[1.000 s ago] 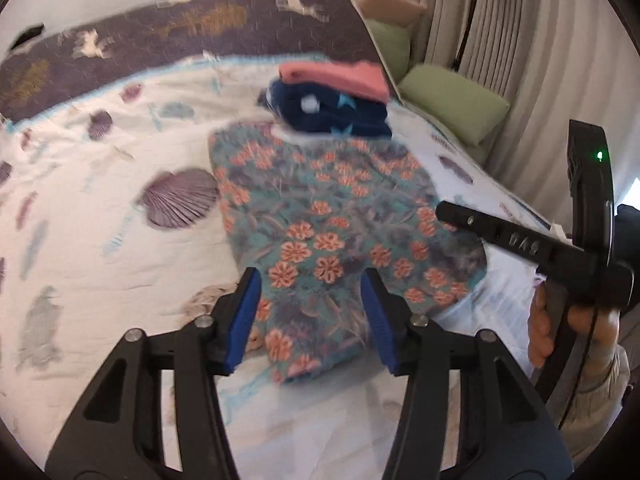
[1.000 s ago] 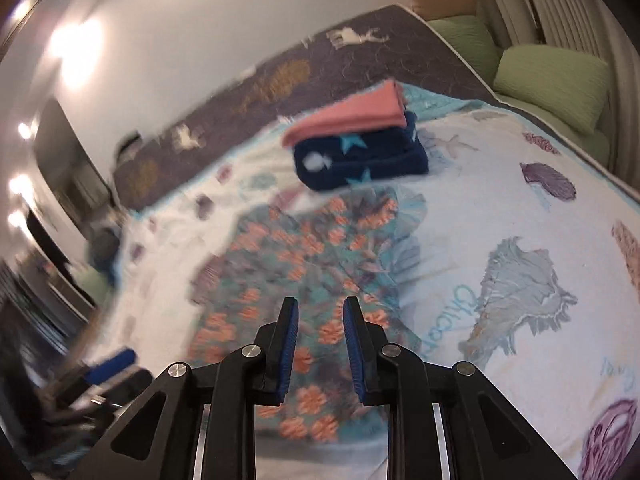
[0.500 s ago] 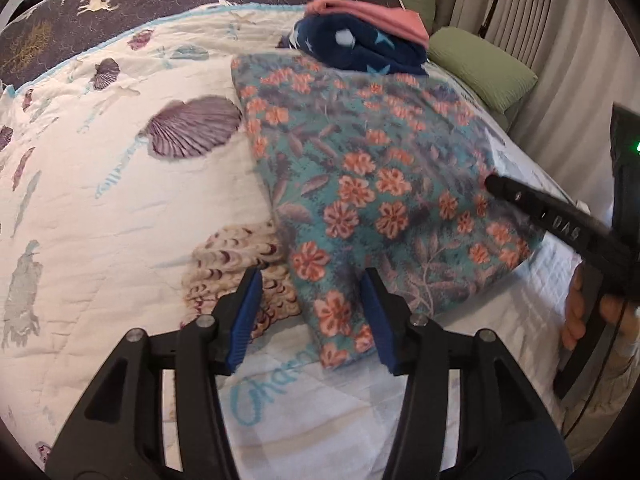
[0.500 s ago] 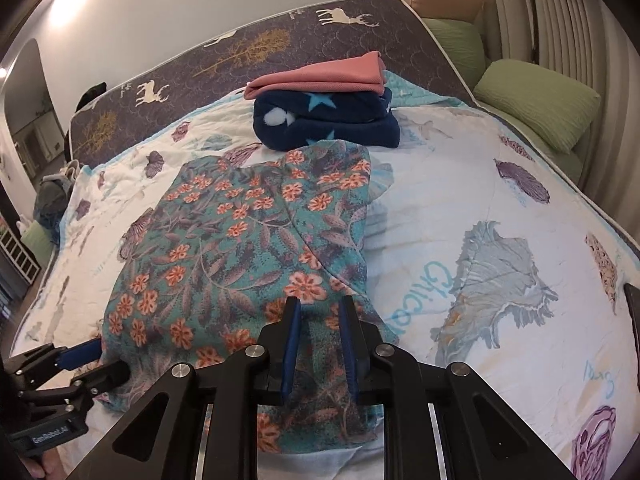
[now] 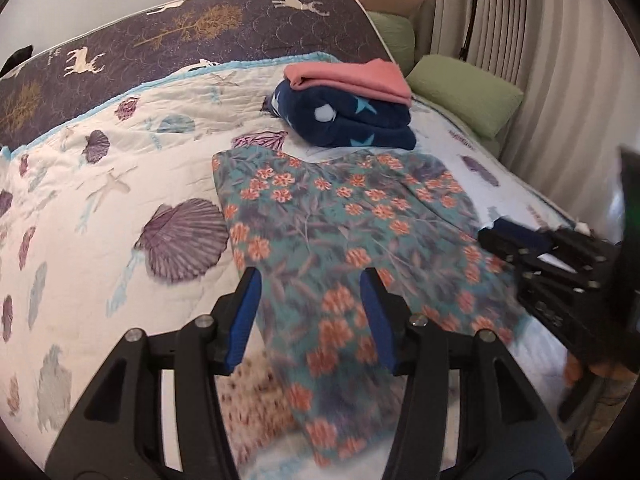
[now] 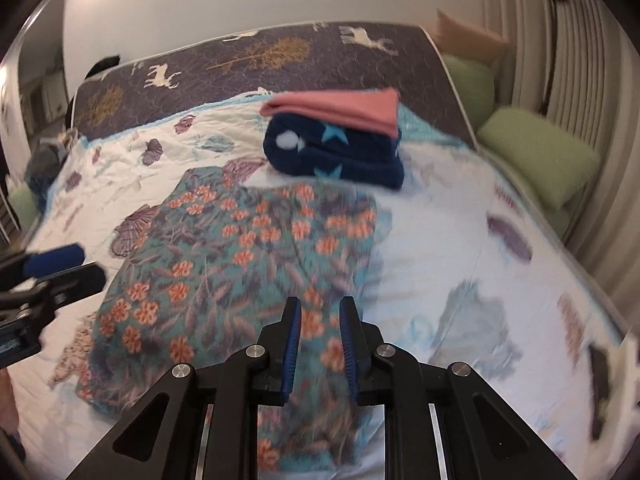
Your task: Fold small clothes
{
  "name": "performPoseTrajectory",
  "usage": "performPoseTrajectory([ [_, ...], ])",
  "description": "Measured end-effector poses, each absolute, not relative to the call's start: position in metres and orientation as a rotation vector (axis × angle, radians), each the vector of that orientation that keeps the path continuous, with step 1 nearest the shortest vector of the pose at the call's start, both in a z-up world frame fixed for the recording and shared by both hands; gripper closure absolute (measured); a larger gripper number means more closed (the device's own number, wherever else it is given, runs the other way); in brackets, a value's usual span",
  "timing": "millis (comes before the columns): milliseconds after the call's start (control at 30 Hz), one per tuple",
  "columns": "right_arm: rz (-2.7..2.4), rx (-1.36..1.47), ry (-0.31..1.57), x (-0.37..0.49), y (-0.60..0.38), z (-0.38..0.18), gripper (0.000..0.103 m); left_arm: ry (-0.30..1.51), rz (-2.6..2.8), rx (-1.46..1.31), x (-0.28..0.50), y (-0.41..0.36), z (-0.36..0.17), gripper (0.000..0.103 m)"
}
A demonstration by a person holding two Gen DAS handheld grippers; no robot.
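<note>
A teal garment with orange flowers (image 5: 352,232) lies flat on the bed; it also shows in the right wrist view (image 6: 248,264). My left gripper (image 5: 310,312) is open and empty, above the garment's near left part. My right gripper (image 6: 319,336) is open with a narrow gap and empty, above the garment's near right part; it also shows at the right of the left wrist view (image 5: 520,244). Behind the garment lies a folded navy star blanket (image 5: 348,120) with a folded pink cloth (image 5: 352,76) on top.
The bed has a white shell-print quilt (image 5: 100,184) and a dark deer-print cover (image 5: 160,40) at the head. Green pillows (image 5: 464,92) and curtains (image 5: 560,60) stand along the right side.
Both grippers have lifted and drawn back from the garment. The right gripper's jaws have opened a little. The garment lies flat as before.
</note>
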State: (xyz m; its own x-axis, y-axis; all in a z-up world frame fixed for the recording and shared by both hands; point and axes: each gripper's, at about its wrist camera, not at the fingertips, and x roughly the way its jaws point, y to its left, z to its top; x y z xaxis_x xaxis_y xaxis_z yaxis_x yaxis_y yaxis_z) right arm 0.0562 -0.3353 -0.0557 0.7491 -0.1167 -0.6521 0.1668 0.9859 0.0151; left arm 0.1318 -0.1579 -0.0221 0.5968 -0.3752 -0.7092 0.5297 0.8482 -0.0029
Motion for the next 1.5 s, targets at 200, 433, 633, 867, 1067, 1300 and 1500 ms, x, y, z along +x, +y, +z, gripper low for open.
performPoseTrajectory([
  [200, -0.132, -0.022, 0.678, 0.083, -0.323, -0.043, 0.084, 0.808, -0.519, 0.192, 0.165, -0.166, -0.031, 0.050],
  [433, -0.015, 0.023, 0.709, 0.139, -0.328, -0.046, 0.084, 0.850, -0.456, 0.178, 0.207, -0.170, -0.054, 0.050],
  [633, -0.005, 0.191, 0.891, 0.185, -0.362, -0.094, 0.085, 0.915, -0.441, 0.127, 0.225, -0.158, -0.084, 0.037],
  [867, 0.008, 0.183, 0.866, 0.180, -0.361, -0.093, 0.084, 0.895, -0.438, 0.149, 0.222, -0.159, -0.082, 0.036],
  [1067, 0.008, 0.199, 0.838, 0.172, -0.366, -0.082, 0.082, 0.891, -0.435, 0.153, 0.221, -0.159, -0.081, 0.036],
  [1300, -0.037, 0.240, 0.799, 0.159, -0.397, -0.066, 0.071, 0.888, -0.439, 0.162, 0.220, -0.158, -0.077, 0.036],
  [1500, 0.050, 0.411, 0.883, 0.160, -0.453, -0.083, 0.041, 0.956, -0.457, -0.022, 0.239, -0.120, -0.078, 0.029],
])
